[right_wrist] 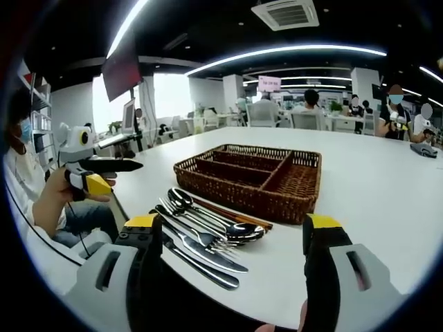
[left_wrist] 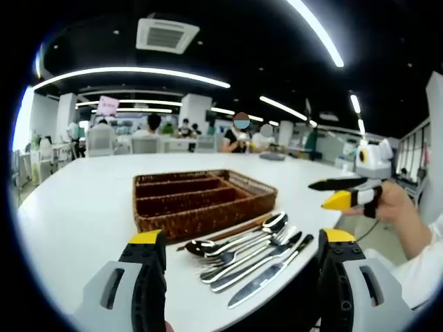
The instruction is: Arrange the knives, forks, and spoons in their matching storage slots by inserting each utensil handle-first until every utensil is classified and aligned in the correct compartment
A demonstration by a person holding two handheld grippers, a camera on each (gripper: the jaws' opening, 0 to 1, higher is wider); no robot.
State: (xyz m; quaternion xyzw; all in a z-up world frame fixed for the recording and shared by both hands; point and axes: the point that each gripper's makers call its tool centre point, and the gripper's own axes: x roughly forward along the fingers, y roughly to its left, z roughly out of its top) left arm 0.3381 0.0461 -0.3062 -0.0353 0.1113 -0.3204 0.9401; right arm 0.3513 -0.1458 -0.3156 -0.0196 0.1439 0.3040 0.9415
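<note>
Both your grippers are held back from the white table point(left_wrist: 76, 214), each with its jaws spread wide and nothing between them. The cutlery point(left_wrist: 246, 252) lies in one loose bunch on the table just in front of the wicker tray point(left_wrist: 201, 200), close beside its near wall but not in it; all the tray's slots look empty, so the sorting has not begun. In the left gripper view the bunch sits between and just beyond your left gripper point(left_wrist: 242, 259), its long axis running from lower right up to the left, spoon bowls nearest the tray. In the right gripper view the same pile point(right_wrist: 204, 232) lies ahead and a little to the left of your right gripper point(right_wrist: 235, 242), with the tray point(right_wrist: 252, 176) behind it. Either hand looks about equally near. Whichever you choose, turn it so the jaws close across a handle, not along it.
</note>
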